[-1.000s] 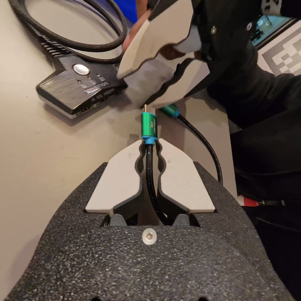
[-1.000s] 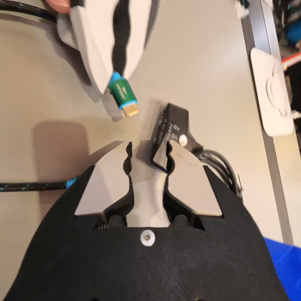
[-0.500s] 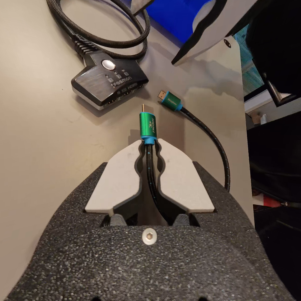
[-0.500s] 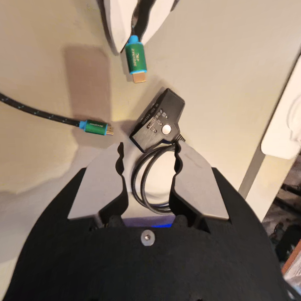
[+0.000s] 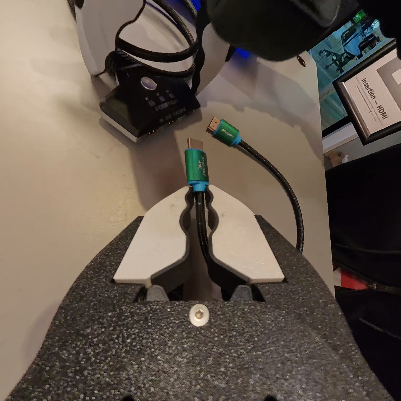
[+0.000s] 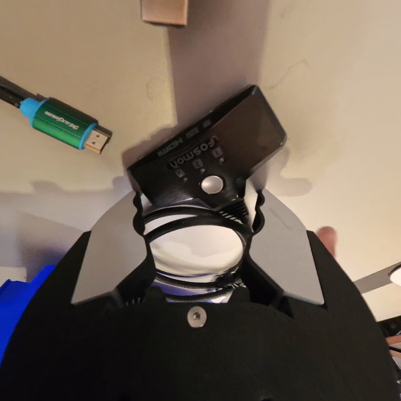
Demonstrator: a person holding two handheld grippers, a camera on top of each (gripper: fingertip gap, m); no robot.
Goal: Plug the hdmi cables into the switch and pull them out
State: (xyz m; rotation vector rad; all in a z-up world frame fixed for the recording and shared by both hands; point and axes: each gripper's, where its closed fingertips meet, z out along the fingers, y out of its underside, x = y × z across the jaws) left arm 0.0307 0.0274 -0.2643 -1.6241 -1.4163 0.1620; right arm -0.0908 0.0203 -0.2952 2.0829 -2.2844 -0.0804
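The black switch [image 5: 149, 104] lay flat on the beige table [image 5: 54, 173] at about eleven o'clock from our left gripper [image 5: 198, 191], its port face turned toward us and no plug in it. That gripper was clenched on the braided cable just behind the green plug [image 5: 196, 166], whose metal tip pointed to twelve o'clock, near the ports but not touching them. A second green plug [image 5: 225, 132] lay loose on the table at one o'clock, just beside the held one. Our right gripper [image 6: 197, 197] stood spread wide around the switch's rear end and its coiled lead [image 6: 195, 219], gripping nothing that we could see. We judged the main risk to be the switch sliding or turning under the push if the right jaws failed to brace it, or the plug meeting a port askew because the grip sat on flexible cable. The ports themselves were dark and hard to make out, and the right wrist view was blurred.
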